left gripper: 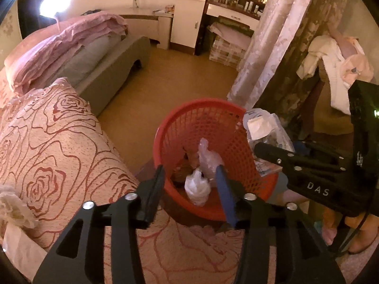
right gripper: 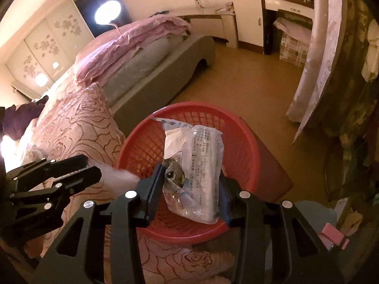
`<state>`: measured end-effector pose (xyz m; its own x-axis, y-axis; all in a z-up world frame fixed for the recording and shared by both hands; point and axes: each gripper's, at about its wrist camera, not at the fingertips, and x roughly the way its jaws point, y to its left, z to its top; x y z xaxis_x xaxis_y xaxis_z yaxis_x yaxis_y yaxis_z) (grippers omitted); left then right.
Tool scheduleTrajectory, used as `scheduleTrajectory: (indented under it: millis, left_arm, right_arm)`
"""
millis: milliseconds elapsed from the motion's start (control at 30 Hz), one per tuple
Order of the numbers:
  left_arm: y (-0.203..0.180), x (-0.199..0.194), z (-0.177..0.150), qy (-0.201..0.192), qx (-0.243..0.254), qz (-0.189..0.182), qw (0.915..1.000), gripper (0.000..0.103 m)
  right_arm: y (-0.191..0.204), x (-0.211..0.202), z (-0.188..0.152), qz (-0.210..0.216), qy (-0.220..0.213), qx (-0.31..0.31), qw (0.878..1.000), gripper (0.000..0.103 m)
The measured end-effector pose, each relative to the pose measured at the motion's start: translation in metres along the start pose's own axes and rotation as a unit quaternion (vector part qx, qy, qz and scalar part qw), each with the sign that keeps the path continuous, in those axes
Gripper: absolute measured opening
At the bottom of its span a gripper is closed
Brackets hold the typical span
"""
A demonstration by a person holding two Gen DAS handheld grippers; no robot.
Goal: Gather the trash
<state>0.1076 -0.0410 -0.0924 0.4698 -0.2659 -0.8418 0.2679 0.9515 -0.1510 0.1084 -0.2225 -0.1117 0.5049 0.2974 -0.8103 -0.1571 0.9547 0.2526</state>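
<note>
Over the red mesh wastebasket (right gripper: 189, 227), the right gripper (right gripper: 189, 189) pinches a printed plastic wrapper (right gripper: 196, 165), not yet dropped. At least 2 crumpled white bags (left gripper: 197, 187) already lie inside. Nearer, the left gripper (left gripper: 190, 177) hangs wide and empty beside the rose bedspread (left gripper: 59, 142).

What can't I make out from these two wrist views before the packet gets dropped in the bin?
- Left wrist: brown trash under the white bags in the red basket, too dim to identify.
- Right wrist: basket contents, hidden by the plastic packet in the right gripper.
- Right wrist: packet's print, too small.
- Left gripper: open, holding nothing.
</note>
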Motion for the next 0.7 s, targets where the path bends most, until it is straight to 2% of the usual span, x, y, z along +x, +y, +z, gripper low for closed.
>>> scheduleTrajectory:
  millis: [33, 67, 233, 700]
  left_arm:
    - [0.000, 0.001, 0.000, 0.002, 0.000, -0.001, 1.0000, 0.060]
    - [0.001, 0.001, 0.000, 0.002, -0.002, -0.004, 1.0000, 0.064]
    - [0.004, 0.000, 0.000, 0.002, -0.005, -0.002, 1.0000, 0.065]
    - [0.021, -0.032, -0.010, -0.030, -0.039, 0.015, 0.9987, 0.069]
  right_arm:
    - [0.000, 0.001, 0.000, 0.000, 0.002, 0.000, 1.000, 0.043]
    - [-0.001, 0.002, -0.001, 0.000, 0.003, 0.001, 1.000, 0.044]
    - [-0.006, 0.001, -0.002, 0.000, 0.005, 0.011, 1.000, 0.057]
    - [0.004, -0.015, -0.010, -0.017, -0.017, 0.001, 1.000, 0.057]
